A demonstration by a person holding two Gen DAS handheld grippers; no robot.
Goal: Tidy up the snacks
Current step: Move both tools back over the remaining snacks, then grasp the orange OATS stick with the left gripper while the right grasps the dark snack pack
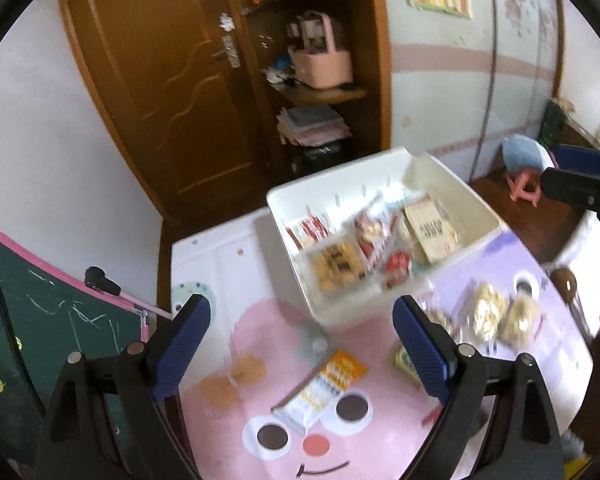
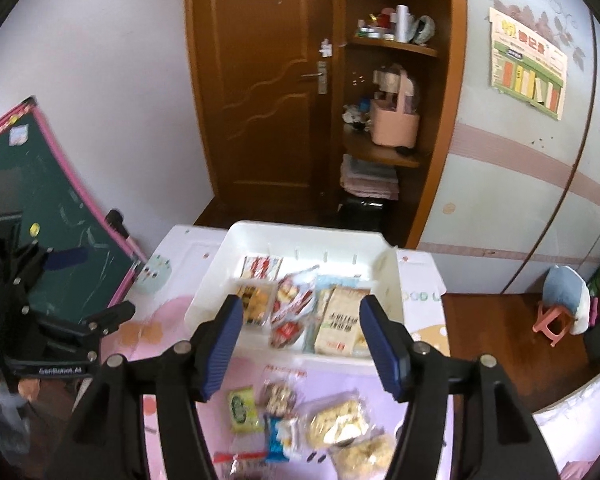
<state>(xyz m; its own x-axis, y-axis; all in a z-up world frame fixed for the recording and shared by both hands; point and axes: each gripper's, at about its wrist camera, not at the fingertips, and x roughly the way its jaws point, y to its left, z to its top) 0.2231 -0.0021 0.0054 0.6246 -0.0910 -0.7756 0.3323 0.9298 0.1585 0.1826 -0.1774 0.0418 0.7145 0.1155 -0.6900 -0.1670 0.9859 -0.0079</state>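
Both grippers, left (image 1: pixel 302 334) and right (image 2: pixel 302 322), are hanging released and empty over the bench (image 1: pixel 380 452). The orange-and-white packet (image 1: pixel 324 388) is lying on it near the white bin (image 1: pixel 288 248); it is probably light, crinkly and slippery, so pinching across its middle looks safest.

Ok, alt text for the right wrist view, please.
Right gripper open and empty above a white bin of packaged snacks on a pink cartoon mat. More snack packets lie loose on the mat below its blue-padded fingers.

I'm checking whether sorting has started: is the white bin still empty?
No: the white bin already holds several snack packets, among them a tan packet and a red-and-white packet.
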